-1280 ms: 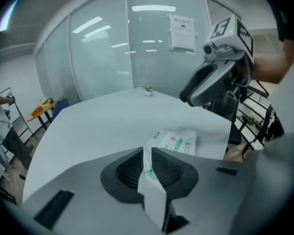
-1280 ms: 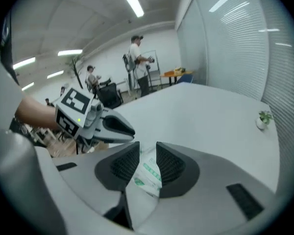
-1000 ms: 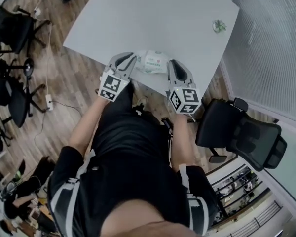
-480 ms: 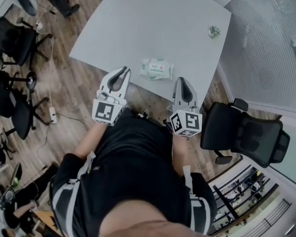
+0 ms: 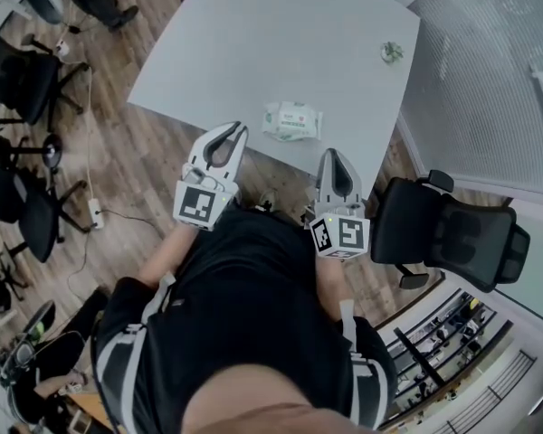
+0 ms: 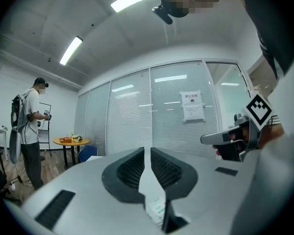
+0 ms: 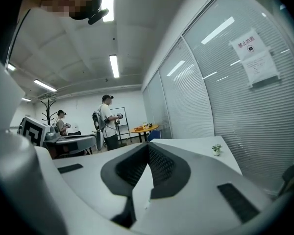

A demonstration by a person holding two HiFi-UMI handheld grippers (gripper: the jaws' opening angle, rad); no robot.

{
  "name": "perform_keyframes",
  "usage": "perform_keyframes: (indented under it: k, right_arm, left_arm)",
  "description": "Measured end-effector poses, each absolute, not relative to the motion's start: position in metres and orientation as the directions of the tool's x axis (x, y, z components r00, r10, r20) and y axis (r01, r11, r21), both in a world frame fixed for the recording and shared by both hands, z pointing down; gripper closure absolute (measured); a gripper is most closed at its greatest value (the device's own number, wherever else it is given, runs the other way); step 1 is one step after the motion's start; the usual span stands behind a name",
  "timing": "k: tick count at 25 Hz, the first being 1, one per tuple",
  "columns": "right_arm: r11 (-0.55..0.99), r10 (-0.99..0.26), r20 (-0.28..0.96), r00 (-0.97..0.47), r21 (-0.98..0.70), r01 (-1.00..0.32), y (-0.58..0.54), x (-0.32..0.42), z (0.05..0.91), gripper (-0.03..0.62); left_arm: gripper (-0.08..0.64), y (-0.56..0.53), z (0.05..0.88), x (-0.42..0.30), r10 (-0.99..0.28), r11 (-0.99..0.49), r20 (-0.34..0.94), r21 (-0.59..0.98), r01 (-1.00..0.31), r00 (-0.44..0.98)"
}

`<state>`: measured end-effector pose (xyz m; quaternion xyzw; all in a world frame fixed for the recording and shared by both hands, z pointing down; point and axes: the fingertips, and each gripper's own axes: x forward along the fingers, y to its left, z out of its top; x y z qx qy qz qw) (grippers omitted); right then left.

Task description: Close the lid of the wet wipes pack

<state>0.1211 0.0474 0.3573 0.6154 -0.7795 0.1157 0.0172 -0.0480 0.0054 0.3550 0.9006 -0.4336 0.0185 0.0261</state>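
The wet wipes pack (image 5: 291, 121), white with green print, lies flat near the front edge of the white table (image 5: 281, 34); its lid looks down. Nothing touches it. My left gripper (image 5: 236, 128) hovers just left of the pack and short of it, jaws a narrow slit apart and empty. In the left gripper view (image 6: 147, 151) a corner of the pack (image 6: 158, 210) shows below the jaws. My right gripper (image 5: 333, 154) is off the table's edge, right of the pack and nearer me, shut on nothing. Its tips meet in the right gripper view (image 7: 147, 145).
A small potted plant (image 5: 391, 52) stands near the table's far right edge. A black office chair (image 5: 443, 233) sits to my right and more chairs (image 5: 18, 70) to the left. Glass walls with blinds lie ahead; a person (image 7: 108, 121) stands beyond a round wooden table (image 6: 71, 141).
Both grippers have drawn back from the pack toward my body and risen. The pack stays on the table, now free of them. The right jaws have shut.
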Motion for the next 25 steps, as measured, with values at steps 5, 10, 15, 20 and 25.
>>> perform_keyframes:
  k: [5, 10, 15, 20, 25]
  right_arm:
    - [0.202, -0.957, 0.181, -0.227, -0.147, -0.968, 0.046, 0.113, 0.355, 0.571]
    - [0.209, -0.955, 0.182, -0.234, -0.143, -0.967, 0.04, 0.103, 0.354, 0.571]
    - [0.212, -0.955, 0.183, -0.235, -0.139, -0.967, 0.042, 0.103, 0.355, 0.571]
    - [0.21, -0.953, 0.191, -0.234, -0.137, -0.968, 0.041, 0.097, 0.357, 0.571]
    - [0.212, -0.954, 0.188, -0.235, -0.135, -0.968, 0.045, 0.096, 0.355, 0.571]
  left_arm:
    - [0.503, 0.011, 0.353, -0.054, -0.768, -0.633, 0.059, 0.075, -0.77, 0.638]
    - [0.503, 0.012, 0.353, -0.056, -0.76, -0.644, 0.053, 0.075, -0.761, 0.648]
    - [0.503, 0.015, 0.353, -0.054, -0.757, -0.649, 0.05, 0.068, -0.758, 0.652]
    - [0.503, 0.013, 0.354, -0.06, -0.757, -0.647, 0.055, 0.079, -0.759, 0.651]
    - [0.503, 0.016, 0.351, -0.061, -0.757, -0.647, 0.044, 0.085, -0.757, 0.652]
